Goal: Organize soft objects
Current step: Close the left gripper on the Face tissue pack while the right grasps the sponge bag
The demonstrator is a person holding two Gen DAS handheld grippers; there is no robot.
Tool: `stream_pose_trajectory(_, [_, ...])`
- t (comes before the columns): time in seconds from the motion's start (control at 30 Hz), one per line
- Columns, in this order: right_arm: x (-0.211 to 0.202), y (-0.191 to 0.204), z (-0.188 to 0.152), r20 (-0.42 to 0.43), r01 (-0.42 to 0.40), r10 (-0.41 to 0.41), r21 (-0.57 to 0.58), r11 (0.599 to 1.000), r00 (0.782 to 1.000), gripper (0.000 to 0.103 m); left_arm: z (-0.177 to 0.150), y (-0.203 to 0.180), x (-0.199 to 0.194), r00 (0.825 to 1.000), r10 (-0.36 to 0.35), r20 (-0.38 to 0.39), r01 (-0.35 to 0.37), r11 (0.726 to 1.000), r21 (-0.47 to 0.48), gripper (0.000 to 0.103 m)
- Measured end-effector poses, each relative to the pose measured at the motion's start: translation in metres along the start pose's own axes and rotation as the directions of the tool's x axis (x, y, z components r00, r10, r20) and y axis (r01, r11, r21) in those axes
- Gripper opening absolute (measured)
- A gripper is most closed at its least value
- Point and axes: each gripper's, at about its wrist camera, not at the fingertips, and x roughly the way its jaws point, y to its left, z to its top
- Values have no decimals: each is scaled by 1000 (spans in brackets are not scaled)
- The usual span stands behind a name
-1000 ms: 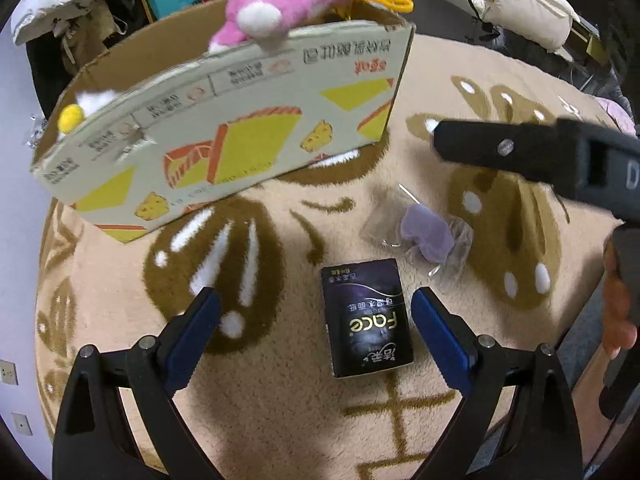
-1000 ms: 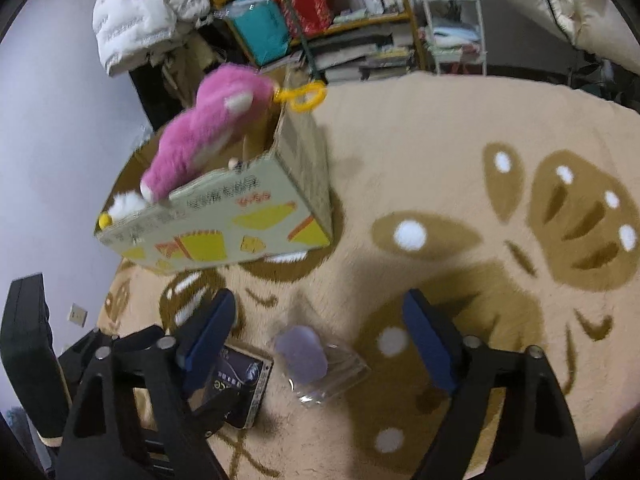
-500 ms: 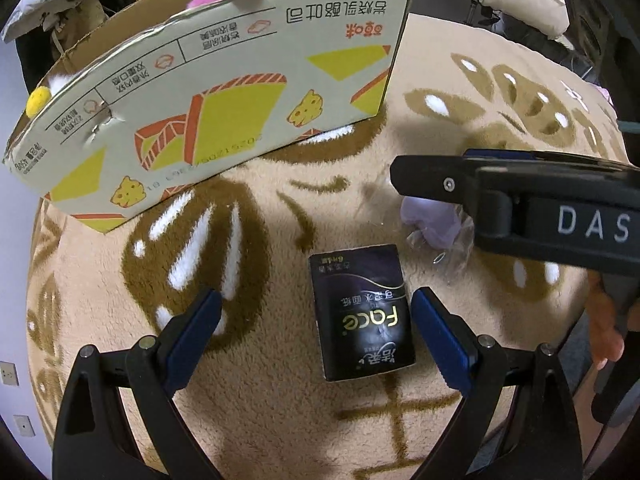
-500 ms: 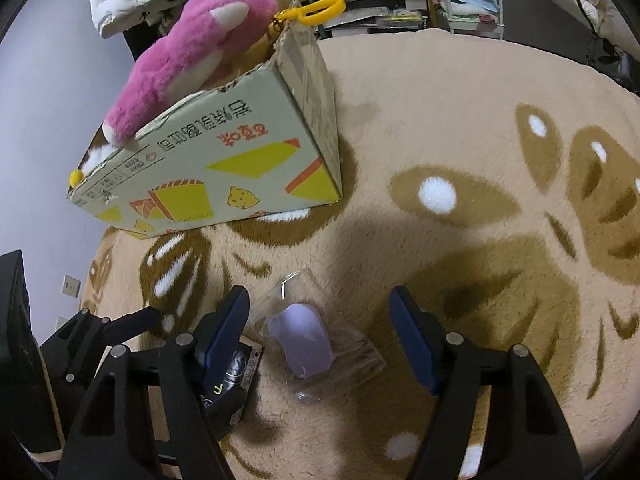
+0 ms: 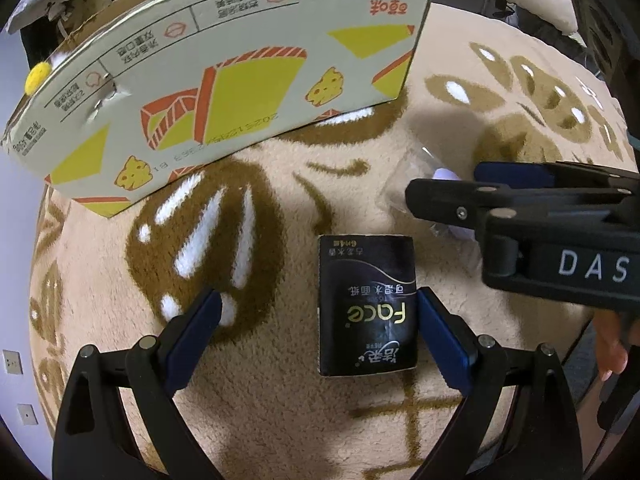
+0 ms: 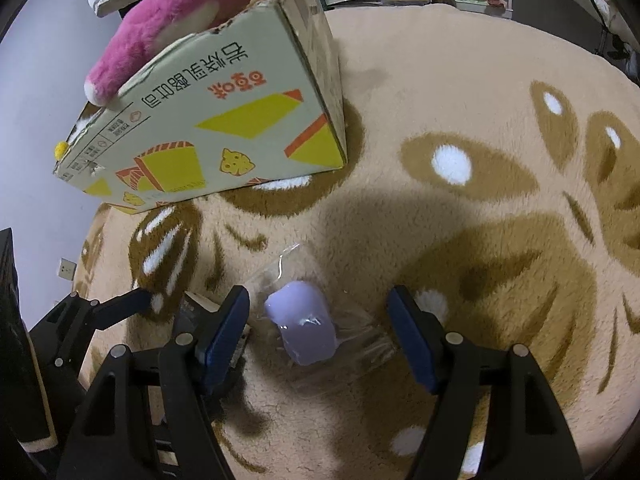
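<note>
The black tissue pack [image 5: 367, 306] lies flat on the beige patterned rug [image 5: 280, 420], its long axis running from six to twelve o'clock in the left wrist view, the printed lettering upside down. It sits between the blue pads of the left gripper [image 5: 318, 334], hard against the pad at three o'clock and well apart from the other; the jaws stand wide and do not squeeze it.

At about two o'clock from the pack lies a lilac soft object in a clear bag [image 6: 306, 328], long axis tilted from eleven to five o'clock in the right wrist view. The right gripper [image 6: 318, 332] straddles it — jaws at a middling gap, neither pad pressing on it.

The cardboard box [image 5: 224, 80] stands at twelve o'clock, with a pink plush toy [image 6: 180, 20] sticking out over its rim.

Compared with a second ago, both grippers sit lower — the pack and the bag loom larger — the right jaws have narrowed, and the right gripper's black body now covers most of the bag in the left view.
</note>
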Motion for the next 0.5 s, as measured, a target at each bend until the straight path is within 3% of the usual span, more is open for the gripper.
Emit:
stream_pose_trajectory(0.23, [-2,4,-3,-17,16,-17,-14,1000,1000,74,-2,11,0,1000,7,-4,-7,999,-33,93])
stream_pose_trajectory(0.27, [-2,3,-4,-21,25,-25,-17,1000,999,65,-2,12,0,1000,11,-2,-11,999,-34,93])
stream_pose_trajectory(0.37, [0,4,-4,-26,41,-42,-17,999,999,61,-3,14,-2,1000,11,-3,-11,999,-34,82])
stream_pose_trajectory(0.5, [-2,-1,-4,-21,20,-20,7,1000,1000,54,-4,15,1,1000,20,-16,-20,999,-34,80])
